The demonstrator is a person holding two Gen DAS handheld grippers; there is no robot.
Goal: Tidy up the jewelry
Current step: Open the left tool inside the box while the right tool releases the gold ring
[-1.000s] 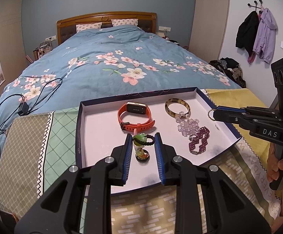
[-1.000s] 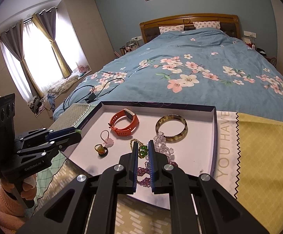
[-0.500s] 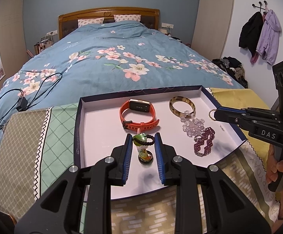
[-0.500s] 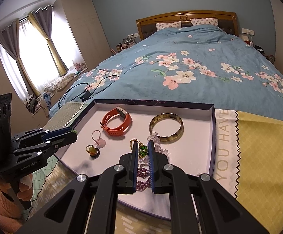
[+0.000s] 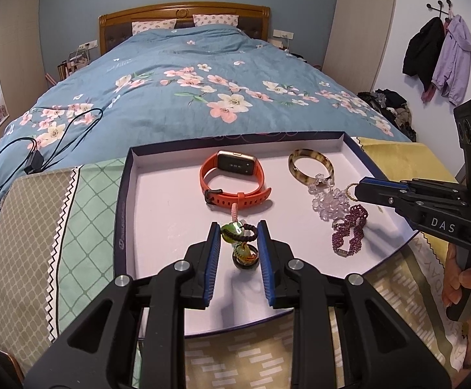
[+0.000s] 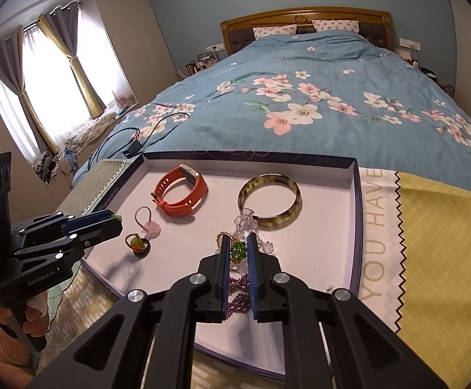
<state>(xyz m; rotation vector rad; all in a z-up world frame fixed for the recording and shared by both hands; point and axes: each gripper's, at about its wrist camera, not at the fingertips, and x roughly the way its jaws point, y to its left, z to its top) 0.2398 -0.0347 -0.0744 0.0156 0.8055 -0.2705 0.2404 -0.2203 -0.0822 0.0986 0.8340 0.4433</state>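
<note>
A shallow white tray [image 5: 157, 214] [image 6: 332, 227] with a dark rim holds an orange watch [image 5: 235, 178] [image 6: 181, 191], a tortoiseshell bangle [image 5: 310, 165] [image 6: 269, 201], clear crystal beads [image 5: 328, 199], a purple bead bracelet [image 5: 349, 233], a pink charm loop [image 6: 146, 220] and a dark ring [image 5: 245, 256] [image 6: 137, 244]. My left gripper [image 5: 235, 228] is shut on a green-bead cord bracelet [image 5: 235, 229] just above the tray. My right gripper [image 6: 238, 249] is shut on a gold ring with a green bead cluster [image 6: 237, 250], over the crystal beads.
The tray lies on patterned cloths [image 5: 50, 227] at the foot of a bed with a blue floral duvet [image 5: 187, 90]. A black charger cable [image 5: 34, 159] lies on the bed at left. Coats [image 5: 440, 55] hang on the right wall.
Both views have shifted slightly, with the tray sitting lower and nearer in the frames. Each gripper stays shut on the same piece. The jewelry in the tray has not moved.
</note>
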